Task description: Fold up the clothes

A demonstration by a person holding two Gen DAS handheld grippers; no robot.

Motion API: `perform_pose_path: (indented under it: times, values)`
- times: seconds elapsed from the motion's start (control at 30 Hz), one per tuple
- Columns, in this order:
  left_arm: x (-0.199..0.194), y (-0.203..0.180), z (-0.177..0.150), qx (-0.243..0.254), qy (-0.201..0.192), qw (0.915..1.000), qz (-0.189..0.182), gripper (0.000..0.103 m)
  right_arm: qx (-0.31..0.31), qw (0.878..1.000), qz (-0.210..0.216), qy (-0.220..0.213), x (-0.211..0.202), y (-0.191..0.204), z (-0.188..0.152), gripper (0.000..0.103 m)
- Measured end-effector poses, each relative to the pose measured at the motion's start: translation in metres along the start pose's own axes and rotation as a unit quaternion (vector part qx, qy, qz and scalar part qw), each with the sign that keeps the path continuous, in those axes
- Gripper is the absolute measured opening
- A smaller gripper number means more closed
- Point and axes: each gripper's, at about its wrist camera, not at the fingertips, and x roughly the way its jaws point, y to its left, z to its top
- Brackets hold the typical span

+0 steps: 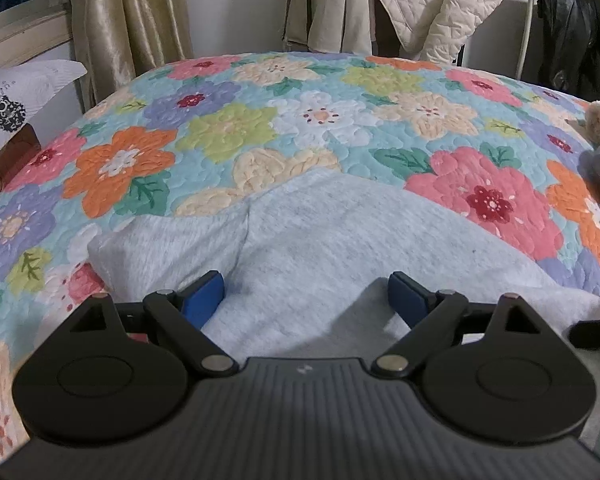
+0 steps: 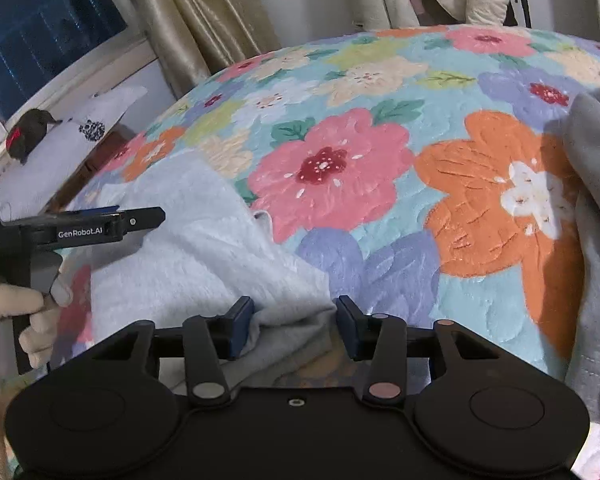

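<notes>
Grey top lying flat on the flowery bedspread

The light grey garment (image 1: 340,240) is sitting on the floral quilt (image 1: 228,128); left gripper (image 1: 304,300) is hovering over it spread wide, gripping nothing, and right gripper (image 2: 296,328) is gaping around its bunched edge.

You can read "GenRobot.AI" in white on the side of the left gripper (image 2: 100,222), seen from the right wrist camera. Next to it, on the black body, "DAS" shows, cut off at the frame edge. Smaller print below is unreadable.
</notes>
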Motion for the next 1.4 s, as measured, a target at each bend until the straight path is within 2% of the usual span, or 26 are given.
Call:
perform_pose_path:
  times: [0.3, 0.43, 0.5, 0.6, 0.7, 0.77, 0.8, 0.83, 0.87, 0.93, 1.07, 1.13, 1.17, 1.2, 1.23, 1.27, 1.4]
  values:
    - [-0.029, -0.002, -0.005, -0.011, 0.0, 0.9999, 0.008, 0.09, 0.001, 1.0, -0.006, 0.001, 0.006, 0.001, 0.002, 0.053]
    - [-0.054, -0.002, -0.005, -0.017, -0.008, 0.9997, -0.017, 0.09, 0.017, 1.0, 0.003, 0.002, 0.004, -0.004, 0.002, 0.054]
    - [-0.071, -0.006, -0.009, 0.007, -0.015, 0.9995, -0.028, 0.09, 0.022, 1.0, 0.0, 0.003, 0.0, -0.004, 0.003, 0.056]
    - [-0.097, -0.017, -0.024, 0.069, -0.031, 0.9958, -0.052, 0.09, 0.025, 1.0, -0.014, 0.003, -0.014, -0.001, 0.003, 0.06]
    - [-0.115, -0.036, -0.048, 0.142, -0.031, 0.9851, -0.092, 0.093, 0.049, 0.999, 0.002, -0.001, -0.035, -0.004, 0.002, 0.062]
    - [-0.12, -0.052, -0.064, 0.193, -0.019, 0.9738, -0.118, 0.093, 0.106, 0.992, 0.069, -0.017, -0.049, -0.016, -0.002, 0.065]
    - [-0.12, -0.06, -0.071, 0.218, -0.008, 0.9676, -0.128, 0.093, 0.141, 0.984, 0.106, -0.023, -0.054, -0.023, -0.005, 0.066]
    - [-0.118, -0.069, -0.075, 0.238, -0.001, 0.9619, -0.134, 0.093, 0.178, 0.973, 0.144, -0.028, -0.056, -0.03, -0.008, 0.072]
    - [-0.115, -0.078, -0.08, 0.257, 0.005, 0.9563, -0.139, 0.093, 0.195, 0.968, 0.156, -0.024, -0.054, -0.032, -0.011, 0.079]
    - [-0.108, -0.093, -0.088, 0.289, 0.015, 0.9461, -0.145, 0.093, 0.211, 0.965, 0.158, -0.008, -0.046, -0.032, -0.016, 0.081]
    - [-0.089, -0.111, -0.101, 0.325, 0.032, 0.9373, -0.123, 0.094, 0.242, 0.957, 0.161, 0.025, -0.029, -0.032, -0.026, 0.081]
    - [-0.084, -0.113, -0.1, 0.324, 0.022, 0.9392, -0.112, 0.096, 0.257, 0.952, 0.162, 0.041, -0.02, -0.033, -0.031, 0.081]
    - [-0.083, -0.111, -0.096, 0.314, 0.017, 0.9429, -0.109, 0.089, 0.264, 0.949, 0.163, 0.049, -0.016, -0.033, -0.034, 0.081]
    - [-0.081, -0.108, -0.091, 0.303, 0.014, 0.9471, -0.106, 0.078, 0.272, 0.947, 0.164, 0.057, -0.012, -0.033, -0.036, 0.081]
    - [-0.08, -0.103, -0.086, 0.288, 0.015, 0.951, -0.112, 0.074, 0.274, 0.946, 0.164, 0.06, -0.008, -0.031, -0.038, 0.082]
    - [-0.08, -0.098, -0.082, 0.272, 0.017, 0.9545, -0.122, 0.062, 0.273, 0.946, 0.165, 0.062, -0.005, -0.029, -0.038, 0.082]
    - [-0.08, -0.091, -0.075, 0.241, 0.02, 0.96, -0.142, 0.052, 0.274, 0.945, 0.17, 0.059, 0.0, -0.027, -0.038, 0.082]
